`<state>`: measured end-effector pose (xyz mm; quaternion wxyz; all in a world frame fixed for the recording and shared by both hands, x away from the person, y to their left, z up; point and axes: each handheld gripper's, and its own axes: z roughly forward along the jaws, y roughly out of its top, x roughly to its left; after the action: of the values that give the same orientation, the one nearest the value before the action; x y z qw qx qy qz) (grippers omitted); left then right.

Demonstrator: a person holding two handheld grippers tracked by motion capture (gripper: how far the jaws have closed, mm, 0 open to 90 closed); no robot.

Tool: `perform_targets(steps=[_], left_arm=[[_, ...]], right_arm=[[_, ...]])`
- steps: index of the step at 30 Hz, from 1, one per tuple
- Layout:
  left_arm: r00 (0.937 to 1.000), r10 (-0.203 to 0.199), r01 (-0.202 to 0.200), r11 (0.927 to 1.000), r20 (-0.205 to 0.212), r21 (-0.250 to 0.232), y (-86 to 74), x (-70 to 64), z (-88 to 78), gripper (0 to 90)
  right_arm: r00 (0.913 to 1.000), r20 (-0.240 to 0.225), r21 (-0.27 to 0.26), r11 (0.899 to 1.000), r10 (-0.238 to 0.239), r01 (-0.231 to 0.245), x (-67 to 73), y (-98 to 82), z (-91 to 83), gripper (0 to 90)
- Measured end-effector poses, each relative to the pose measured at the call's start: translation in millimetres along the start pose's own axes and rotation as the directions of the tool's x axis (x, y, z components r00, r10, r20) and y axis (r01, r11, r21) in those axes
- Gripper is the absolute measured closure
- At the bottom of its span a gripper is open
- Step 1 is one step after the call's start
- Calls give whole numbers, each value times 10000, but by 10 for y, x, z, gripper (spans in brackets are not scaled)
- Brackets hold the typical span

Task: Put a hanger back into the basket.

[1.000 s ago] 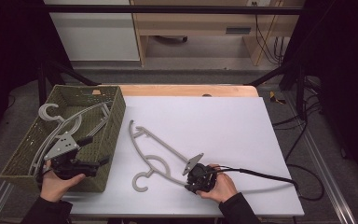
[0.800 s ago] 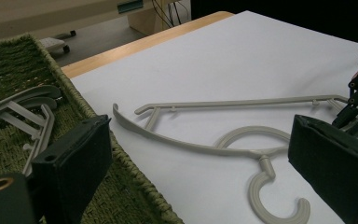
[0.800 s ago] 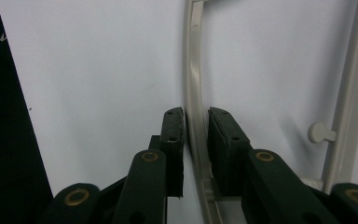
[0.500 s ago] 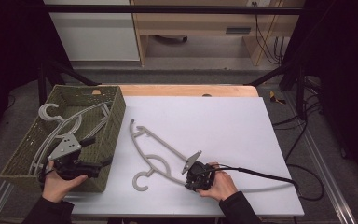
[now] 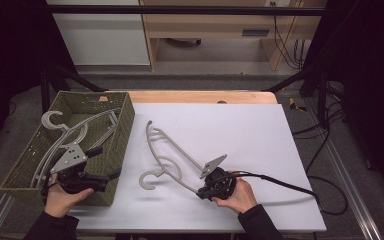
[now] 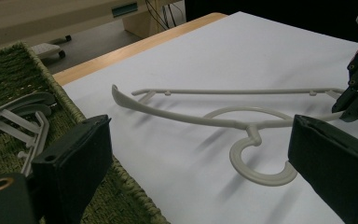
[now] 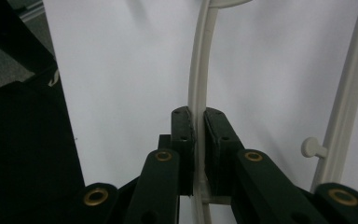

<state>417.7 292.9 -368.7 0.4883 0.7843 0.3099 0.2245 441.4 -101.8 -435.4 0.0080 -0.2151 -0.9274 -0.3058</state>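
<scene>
A grey plastic hanger lies on the white table, its hook toward the near edge. My right gripper is at the hanger's near right end. In the right gripper view the gripper is shut on the hanger's thin arm, with both pads pressed against it. My left gripper hovers over the near right corner of the woven basket. Its jaws stand wide open with nothing between them, and they point toward the hanger. The right gripper shows at the far end of that view.
The olive woven basket at the table's left holds more grey hangers. A black cable trails right from the right gripper. The table's wooden far edge borders a dark floor and shelving.
Hardly anything: the right hand has shifted slightly at the hanger's near end, and the left hand stays where it was.
</scene>
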Motion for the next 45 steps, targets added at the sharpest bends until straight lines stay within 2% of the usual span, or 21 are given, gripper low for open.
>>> perform_targets(steps=[1, 7, 13, 14, 17, 21, 24, 27, 28, 29, 31, 32, 33, 34, 36, 38, 40, 41, 43, 44, 45], left_arm=[[10000, -10, 10, 10000, -2, -24, 1, -2, -3, 59], [9999, 143, -143, 9999, 35, -73, 22, -14, -24, 58], [9984, 554, -554, 9985, 143, 30, 65, -54, -27, 52], [9969, 771, -773, 9969, 180, 132, 81, -72, -20, 51], [9951, 959, -965, 9950, 245, 243, 104, -105, 2, 50], [9875, 1523, -1543, 9867, 410, 503, 154, -190, 51, 47], [9779, 2024, -2058, 9758, 515, 741, 200, -252, 99, 45], [9712, 2277, -2334, 9686, 705, 860, 226, -300, 153, 46], [9652, 2497, -2569, 9608, 775, 1043, 232, -327, 190, 48], [9652, 2497, -2569, 9608, 775, 1043, 232, -327, 190, 48], [9553, 2820, -2919, 9476, 889, 1301, 236, -359, 237, 48], [9480, 3032, -3148, 9381, 967, 1446, 239, -391, 272, 50], [9480, 3032, -3148, 9381, 967, 1446, 239, -391, 272, 50], [9437, 3138, -3269, 9331, 1052, 1497, 242, -413, 296, 50], [9331, 3432, -3571, 9192, 1070, 1660, 250, -443, 331, 57], [9254, 3602, -3763, 9098, 1177, 1749, 251, -475, 368, 62], [9158, 3821, -3996, 8979, 1238, 1848, 251, -509, 405, 66], [9092, 3964, -4146, 8898, 1272, 1909, 252, -518, 420, 71], [8964, 4235, -4428, 8683, 1307, 2237, 250, -554, 458, 77], [8800, 4565, -4749, 8503, 1310, 2268, 253, -584, 470, 93], [8800, 4565, -4749, 8503, 1310, 2268, 253, -584, 470, 107]], right_arm=[[9999, -110, -198, 9997, 116, -119, 8, 14, -60, 835], [9997, -255, -679, 9977, 34, -51, -2, 43, -243, 834], [9942, -922, -1088, 9931, -547, 445, -18, 56, -445, 834], [9940, -921, -1058, 9932, -584, 485, -17, 57, -469, 833], [9920, -1070, -1071, 9927, -677, 562, -16, 55, -502, 834], [9885, -1215, -1081, 9911, -901, 771, -3, 41, -561, 833], [9834, -1481, -1006, 9908, -1051, 907, 16, 28, -594, 833], [9808, -1550, -996, 9896, -1185, 1039, 19, 24, -594, 833], [9770, -1757, -961, 9898, -1204, 1047, 34, 18, -594, 833], [9770, -1757, -961, 9898, -1204, 1047, 34, 18, -594, 833], [9742, -1919, -927, 9904, -1185, 1023, 53, 11, -596, 833], [9705, -2027, -936, 9891, -1304, 1134, 63, 4, -599, 833], [9705, -2027, -936, 9891, -1304, 1134, 63, 4, -599, 833], [9702, -2054, -912, 9895, -1288, 1121, 71, -1, -605, 833], [9677, -2105, -889, 9885, -1385, 1222, 83, -9, -615, 833], [9616, -2299, -880, 9872, -1499, 1329, 99, -17, -626, 833], [9608, -2335, -856, 9874, -1494, 1328, 105, -22, -630, 833], [9578, -2404, -921, 9860, -1573, 1388, 113, -24, -631, 833], [9561, -2437, -955, 9851, -1625, 1431, 115, -26, -634, 833], [9555, -2464, -905, 9855, -1621, 1438, 124, -30, -645, 833], [9555, -2464, -905, 9855, -1621, 1438, 124, -30, -645, 833]])
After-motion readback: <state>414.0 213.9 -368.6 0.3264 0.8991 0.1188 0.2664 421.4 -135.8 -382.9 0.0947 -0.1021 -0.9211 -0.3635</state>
